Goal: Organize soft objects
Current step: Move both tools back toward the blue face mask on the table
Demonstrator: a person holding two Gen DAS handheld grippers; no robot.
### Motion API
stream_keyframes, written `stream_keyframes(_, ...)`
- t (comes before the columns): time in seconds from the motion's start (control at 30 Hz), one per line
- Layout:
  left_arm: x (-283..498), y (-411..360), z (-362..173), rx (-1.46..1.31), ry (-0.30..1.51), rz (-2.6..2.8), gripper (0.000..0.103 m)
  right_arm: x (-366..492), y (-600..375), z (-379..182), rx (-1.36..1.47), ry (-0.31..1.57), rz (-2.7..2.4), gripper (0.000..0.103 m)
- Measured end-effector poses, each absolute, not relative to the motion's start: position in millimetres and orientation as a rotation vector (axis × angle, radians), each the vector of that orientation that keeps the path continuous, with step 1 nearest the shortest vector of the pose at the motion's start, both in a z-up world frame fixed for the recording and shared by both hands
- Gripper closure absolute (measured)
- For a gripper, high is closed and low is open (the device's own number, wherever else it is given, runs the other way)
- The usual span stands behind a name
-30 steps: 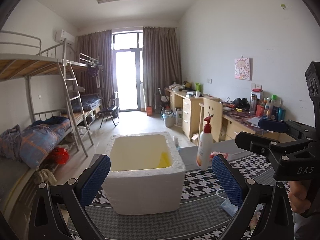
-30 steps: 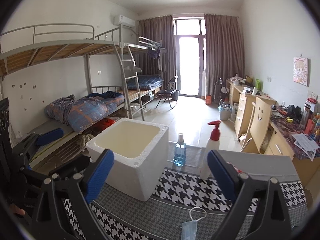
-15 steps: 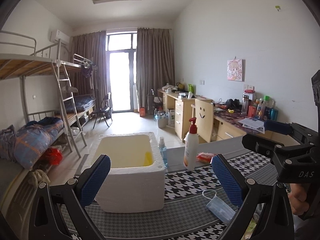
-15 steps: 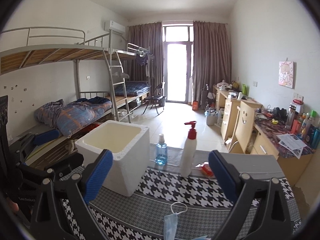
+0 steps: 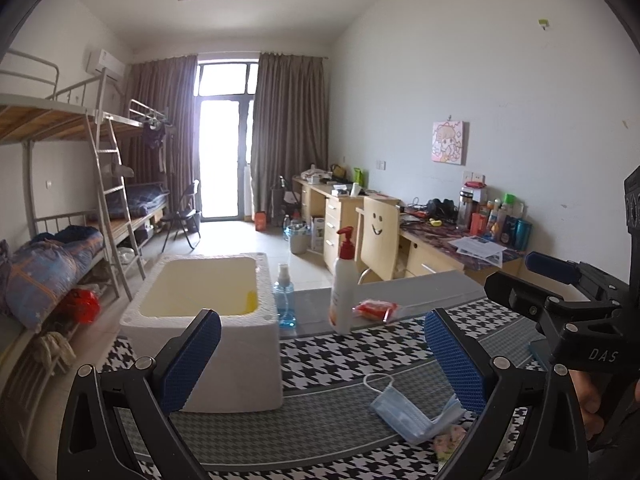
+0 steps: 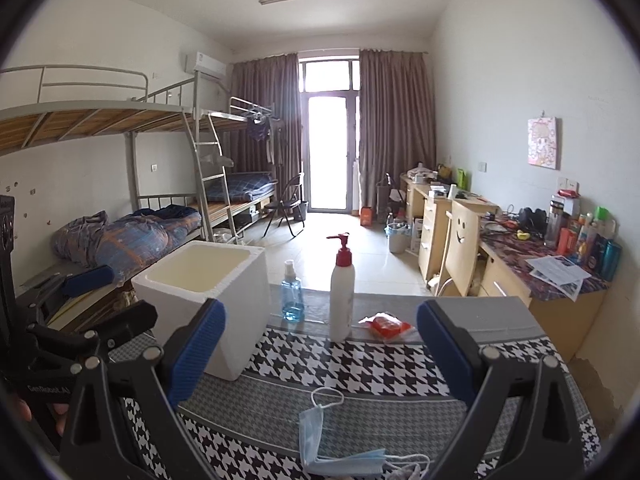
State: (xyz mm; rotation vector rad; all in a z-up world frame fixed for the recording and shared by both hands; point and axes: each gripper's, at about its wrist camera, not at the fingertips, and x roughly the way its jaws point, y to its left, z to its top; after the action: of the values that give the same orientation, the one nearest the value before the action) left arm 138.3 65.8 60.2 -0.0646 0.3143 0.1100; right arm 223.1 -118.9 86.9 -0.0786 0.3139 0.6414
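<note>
A blue face mask [image 5: 404,416] lies on the houndstooth tablecloth [image 5: 340,360] at the near right; it also shows in the right wrist view [image 6: 320,440]. A small patterned cloth [image 5: 448,440] peeks out beside it. A white foam box [image 5: 224,344] stands open at the left, with something yellow [image 5: 251,303] inside; it shows in the right wrist view too [image 6: 224,304]. A red packet [image 5: 374,309] lies behind the pump bottle. My left gripper [image 5: 320,364] is open and empty above the cloth. My right gripper [image 6: 320,356] is open and empty above the mask.
A white pump bottle [image 5: 343,292] with a red top and a blue spray bottle [image 5: 285,304] stand at the table's far edge. Beyond are bunk beds [image 6: 120,216], desks [image 6: 540,264] and a chair [image 5: 378,240]. The right gripper's body [image 5: 568,312] is at the right.
Both grippers have pulled back and away from the foam box. The box now looks smaller and the mask has come into fuller view. Both stay open.
</note>
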Motion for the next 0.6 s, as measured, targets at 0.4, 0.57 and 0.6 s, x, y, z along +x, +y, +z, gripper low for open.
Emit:
stream_keyframes(0.4,140,54,50,-0.076,0.32,0.064,0.001,217,-140,74,-0.077,0.304,0.575,0.005)
stream_keyframes(0.57,139,46,47,-0.055,0.32,0.032,0.001,218,-148,69,-0.059,0.323,0.546,0.005)
stream_keyframes(0.6,139,43,46,-0.045,0.322,0.023,0.001,217,-149,68,-0.056,0.326,0.546,0.005)
